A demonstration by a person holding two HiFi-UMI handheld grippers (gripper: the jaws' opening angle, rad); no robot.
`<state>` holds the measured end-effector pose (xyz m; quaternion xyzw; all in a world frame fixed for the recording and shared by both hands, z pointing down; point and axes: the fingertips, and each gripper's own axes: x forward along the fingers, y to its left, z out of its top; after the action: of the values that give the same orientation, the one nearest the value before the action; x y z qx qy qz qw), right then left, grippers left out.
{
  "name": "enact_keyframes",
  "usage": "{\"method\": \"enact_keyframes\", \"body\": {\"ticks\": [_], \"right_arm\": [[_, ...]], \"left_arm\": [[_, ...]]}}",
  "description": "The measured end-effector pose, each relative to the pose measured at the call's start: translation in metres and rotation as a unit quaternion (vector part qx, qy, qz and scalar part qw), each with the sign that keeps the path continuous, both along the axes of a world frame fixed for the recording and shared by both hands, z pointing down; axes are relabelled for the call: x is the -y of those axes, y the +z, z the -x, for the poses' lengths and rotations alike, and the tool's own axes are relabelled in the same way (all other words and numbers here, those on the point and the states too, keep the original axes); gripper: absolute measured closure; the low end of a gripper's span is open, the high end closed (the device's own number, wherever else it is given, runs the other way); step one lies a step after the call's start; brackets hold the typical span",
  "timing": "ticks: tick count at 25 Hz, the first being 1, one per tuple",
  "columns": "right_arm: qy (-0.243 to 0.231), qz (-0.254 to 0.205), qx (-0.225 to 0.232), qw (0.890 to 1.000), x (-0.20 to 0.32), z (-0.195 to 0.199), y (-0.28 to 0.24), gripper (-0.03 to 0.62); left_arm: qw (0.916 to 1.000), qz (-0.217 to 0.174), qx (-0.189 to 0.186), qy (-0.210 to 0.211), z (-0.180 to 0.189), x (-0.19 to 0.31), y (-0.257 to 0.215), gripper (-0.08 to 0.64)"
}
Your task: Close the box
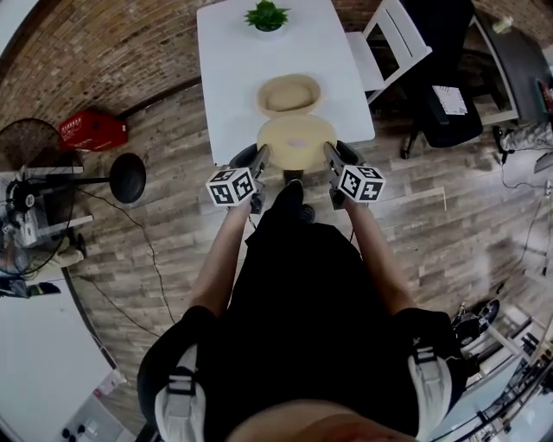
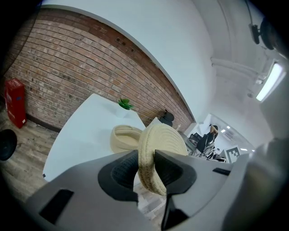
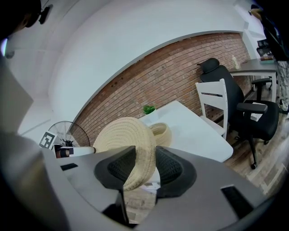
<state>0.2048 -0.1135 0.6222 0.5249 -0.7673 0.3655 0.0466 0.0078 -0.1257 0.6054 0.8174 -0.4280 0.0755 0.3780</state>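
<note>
A round woven lid (image 1: 296, 141) hangs level over the near edge of the white table (image 1: 233, 78), held from both sides. My left gripper (image 1: 259, 155) is shut on its left rim and my right gripper (image 1: 331, 154) on its right rim. The open woven box (image 1: 289, 93) sits on the table just beyond the lid. In the left gripper view the rim of the lid (image 2: 158, 153) is pinched between the pads, with the box (image 2: 124, 137) behind it. In the right gripper view the lid (image 3: 126, 140) is clamped the same way, and the box (image 3: 161, 132) lies past it.
A small potted plant (image 1: 267, 15) stands at the table's far end. A white chair (image 1: 393, 39) and a black office chair (image 1: 449, 104) are to the right. On the floor to the left are a red case (image 1: 93, 131), a black stool (image 1: 128, 177) and a fan (image 1: 30, 142).
</note>
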Motion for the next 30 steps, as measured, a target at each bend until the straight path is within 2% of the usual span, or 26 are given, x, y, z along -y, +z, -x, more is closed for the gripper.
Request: {"method": "enact_keyframes", "body": {"ticks": [8,18,30], "right_arm": [[-0.017,0.019,-0.024,0.999,0.055,0.003,0.005,0.459],[-0.040,0.055,-0.044,0.997,0.123,0.008,0.033,0.459],[-0.038,0.073,-0.054,0.995,0.182,0.015,0.056,0.457]], "left_arm": [[0.9998,0.016,-0.010,-0.004,0.002,0.047,0.016,0.434],[0.9981,0.056,-0.022,-0.016,0.007,0.105,0.052,0.434],[0.9976,0.068,-0.006,0.006,0.014,0.164,0.076,0.434]]}}
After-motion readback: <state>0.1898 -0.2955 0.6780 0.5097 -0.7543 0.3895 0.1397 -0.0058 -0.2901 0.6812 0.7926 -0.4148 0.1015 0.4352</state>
